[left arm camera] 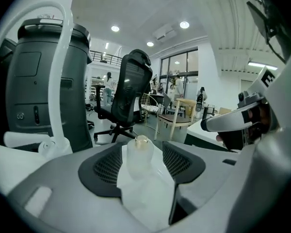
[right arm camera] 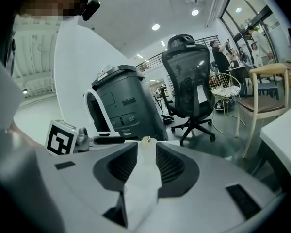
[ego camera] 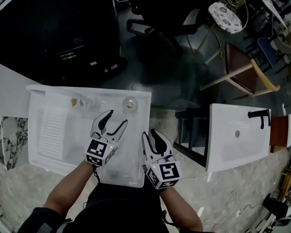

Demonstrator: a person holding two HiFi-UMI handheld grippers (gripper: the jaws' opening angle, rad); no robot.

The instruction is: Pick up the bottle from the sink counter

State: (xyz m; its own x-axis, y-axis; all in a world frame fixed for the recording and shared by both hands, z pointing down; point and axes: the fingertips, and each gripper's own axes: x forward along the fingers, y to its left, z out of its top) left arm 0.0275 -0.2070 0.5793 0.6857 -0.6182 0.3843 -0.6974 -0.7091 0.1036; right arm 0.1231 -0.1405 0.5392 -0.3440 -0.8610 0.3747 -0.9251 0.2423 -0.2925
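Counter: I see a white moulded sink counter (ego camera: 58,152) with a ribbed drainboard on its left side.
Bottle: a small translucent bottle with a gold-toned cap (ego camera: 130,104) stands upright on the far rim of the counter, towards its right corner.
Nearby on the counter: a small clear item with a yellow label (ego camera: 82,102) lies on the same far rim, left of the bottle. I cannot tell what it is.
Around: a tall dark grey machine (left arm camera: 39,86) and a black mesh office chair (left arm camera: 128,89) stand behind the counter. A wooden chair with a brown seat (ego camera: 240,67) and a second white basin with a black tap (ego camera: 237,137) are off to the right, well apart.
In the way: between my left tips and the bottle I see only white counter surface.
Left tongs (ego camera: 114,119): jaws spread wide and holding nothing. They hang over the basin and point at the bottle, which stands just beyond the tips, untouched.
Right tongs (ego camera: 150,135): jaws parted more narrowly and also empty, at the counter's right edge, beside the left tongs.
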